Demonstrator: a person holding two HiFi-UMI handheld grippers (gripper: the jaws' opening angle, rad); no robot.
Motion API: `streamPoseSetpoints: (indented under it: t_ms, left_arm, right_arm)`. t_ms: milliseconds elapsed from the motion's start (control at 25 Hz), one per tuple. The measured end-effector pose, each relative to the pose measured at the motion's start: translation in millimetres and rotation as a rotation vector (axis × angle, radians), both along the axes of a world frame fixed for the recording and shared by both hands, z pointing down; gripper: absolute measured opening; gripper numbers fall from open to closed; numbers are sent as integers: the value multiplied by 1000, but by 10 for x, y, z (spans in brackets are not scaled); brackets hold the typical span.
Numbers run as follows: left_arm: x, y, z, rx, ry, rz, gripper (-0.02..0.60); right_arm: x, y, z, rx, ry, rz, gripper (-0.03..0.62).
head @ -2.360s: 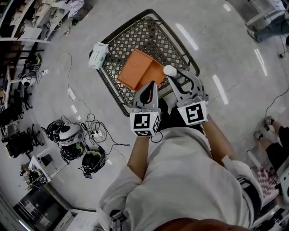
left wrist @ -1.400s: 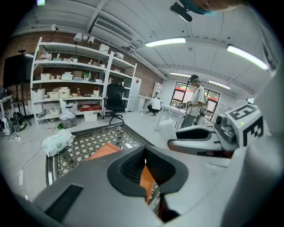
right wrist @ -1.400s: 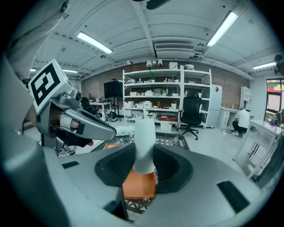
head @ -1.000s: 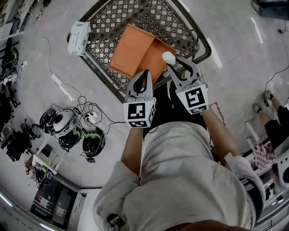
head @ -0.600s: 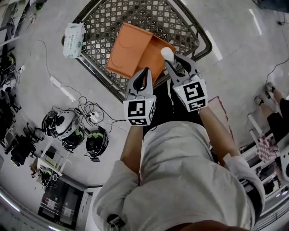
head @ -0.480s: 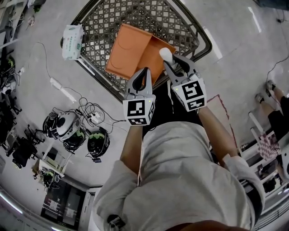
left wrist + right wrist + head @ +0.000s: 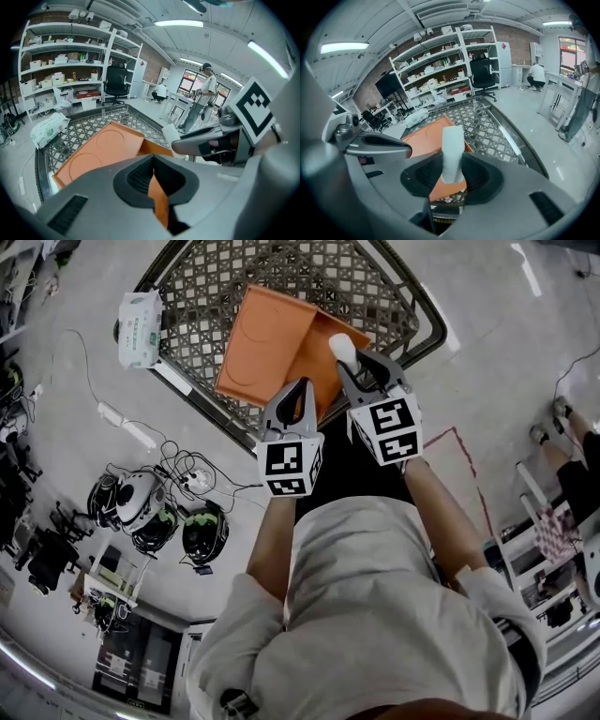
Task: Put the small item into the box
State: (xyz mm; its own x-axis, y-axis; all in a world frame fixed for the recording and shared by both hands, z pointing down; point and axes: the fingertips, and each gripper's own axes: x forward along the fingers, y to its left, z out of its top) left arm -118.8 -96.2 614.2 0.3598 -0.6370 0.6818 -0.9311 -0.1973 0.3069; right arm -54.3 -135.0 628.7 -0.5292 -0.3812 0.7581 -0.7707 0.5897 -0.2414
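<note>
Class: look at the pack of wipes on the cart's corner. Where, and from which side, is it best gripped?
Take the pack of wipes across its narrow width, about mid-length, coming down from above. It lies flat on the shopping cart's rim with its broad face up, so the two long edges are probably the only pair close enough to span.

Mesh cart point(image 7: 206, 296) and clutter
The cart sits beneath the jaws; wipes pack point(image 7: 139, 317) beside its rim, far left; helmets point(image 7: 141, 507) and cables point(image 7: 192, 465) left, behind the jaws.
</note>
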Motion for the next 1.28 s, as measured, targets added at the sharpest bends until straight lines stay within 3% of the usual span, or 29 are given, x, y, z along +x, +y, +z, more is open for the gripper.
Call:
streamPoseSetpoints:
  t_ms: [1280]
  left_arm:
    - [-169, 152, 488, -106, 47, -61, 9]
  right_arm:
    - [-226, 12, 952, -173, 246, -120, 121]
